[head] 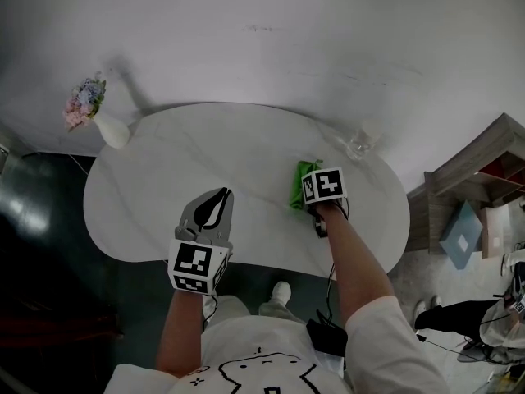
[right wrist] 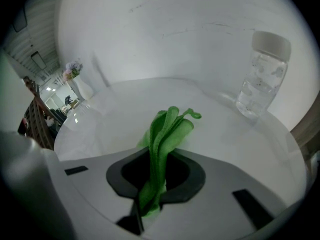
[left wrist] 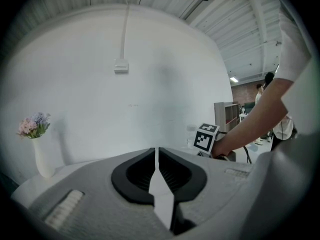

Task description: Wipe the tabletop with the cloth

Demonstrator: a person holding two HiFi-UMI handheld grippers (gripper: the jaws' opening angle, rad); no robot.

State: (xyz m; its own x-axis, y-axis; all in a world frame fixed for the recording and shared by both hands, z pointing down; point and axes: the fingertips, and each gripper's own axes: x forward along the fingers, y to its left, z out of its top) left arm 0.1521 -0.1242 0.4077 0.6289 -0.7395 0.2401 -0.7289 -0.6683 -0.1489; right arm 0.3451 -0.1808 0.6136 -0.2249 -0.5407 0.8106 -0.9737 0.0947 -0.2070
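Note:
A green cloth [right wrist: 165,134] is bunched and pinched between the jaws of my right gripper [right wrist: 150,194], which is shut on it. In the head view the green cloth [head: 300,182] hangs onto the white oval tabletop [head: 164,179] at the right of its middle, just ahead of my right gripper [head: 310,189]. My left gripper [head: 215,205] hovers over the table's near edge, left of centre. Its jaws meet with nothing between them, as the left gripper [left wrist: 157,156] view shows.
A clear plastic bottle [right wrist: 262,74] stands at the table's far right [head: 359,143]. A white vase with flowers [head: 97,113] stands at the far left edge. A wooden shelf [head: 484,179] is on the right, beyond the table. A white wall lies behind.

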